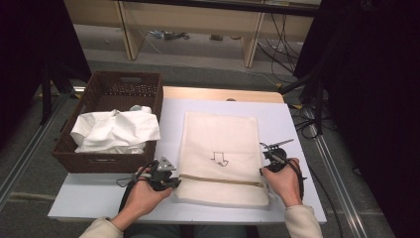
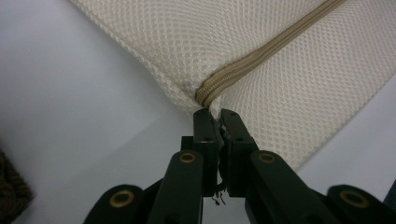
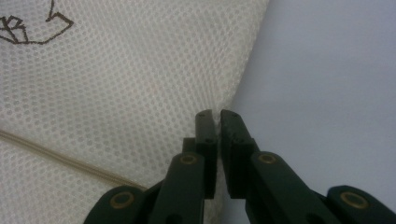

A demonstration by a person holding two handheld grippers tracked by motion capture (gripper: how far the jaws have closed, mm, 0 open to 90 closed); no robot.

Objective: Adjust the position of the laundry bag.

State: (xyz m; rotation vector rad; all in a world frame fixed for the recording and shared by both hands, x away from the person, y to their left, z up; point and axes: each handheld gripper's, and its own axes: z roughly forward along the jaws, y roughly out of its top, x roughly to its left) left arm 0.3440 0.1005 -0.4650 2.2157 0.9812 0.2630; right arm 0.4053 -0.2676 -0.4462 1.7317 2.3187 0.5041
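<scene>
Mesh laundry bag (image 1: 220, 156): cream, fine net weave, flat rectangle with a tan zipper (image 1: 220, 180) running across it near the person's edge and a small dark outline drawing (image 1: 219, 158) at its middle. Location: centre of a white tabletop (image 1: 297, 124), long sides running away from the person.

Left gripper (image 1: 171, 182): held in the person's left hand (image 1: 143, 196) at the bag's near left edge. In the left gripper view its jaws are clenched on the bag's edge right at the zipper's end (image 2: 210, 91), mesh pinched between the tips.

Right gripper (image 1: 264, 159): held in the person's right hand (image 1: 283, 181) at the bag's right edge, farther from the person than the zipper line. In the right gripper view its jaws are clamped on the side hem of the mesh (image 3: 216, 122), a thin fold of fabric between them.

Surface: the tabletop is matt white, with a strip of pale wood (image 1: 223, 94) showing along its far edge.

Basket (image 1: 106, 161): dark brown woven, rectangular, on the table's left end, just beside the bag and not touching it. Contents: crumpled white cloth (image 1: 116, 131) heaped above the rim.

Room: grey carpet floor (image 1: 198, 64); light wooden furniture legs (image 1: 126, 29) at the back; loose black cables (image 1: 282, 39) on the floor to the rear right; black drapes (image 1: 376, 99) on both sides; a metal rail (image 1: 337, 168) running along the floor at the right.
</scene>
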